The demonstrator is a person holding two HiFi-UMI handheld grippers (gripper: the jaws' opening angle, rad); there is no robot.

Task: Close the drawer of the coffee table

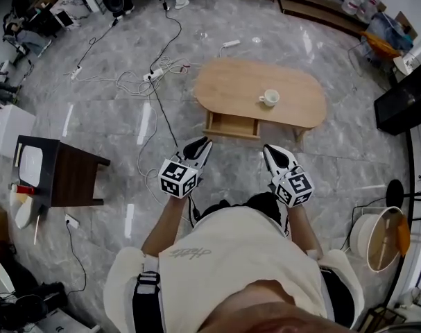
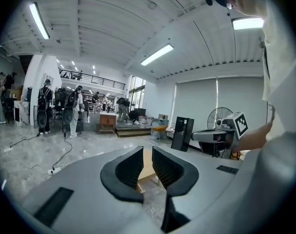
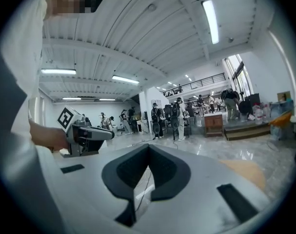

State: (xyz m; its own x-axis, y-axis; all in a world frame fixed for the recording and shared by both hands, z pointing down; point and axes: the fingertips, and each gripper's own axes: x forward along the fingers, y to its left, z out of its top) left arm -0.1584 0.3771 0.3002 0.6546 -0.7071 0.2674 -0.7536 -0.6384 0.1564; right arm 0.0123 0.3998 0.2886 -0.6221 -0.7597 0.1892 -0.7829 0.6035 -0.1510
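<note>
We judge the pulled-out drawer (image 1: 231,125) a stiff, easy-sliding box best pushed flat on its front, our left gripper (image 1: 202,145) slightly parted, right gripper (image 1: 268,150) closed, both empty

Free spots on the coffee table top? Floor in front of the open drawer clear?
The tabletop is bare everywhere left of the cup, plus the rounded end right of it. The floor strip in front of the open drawer is bare too. Crowded: cables on the floor off the table's left end.
</note>
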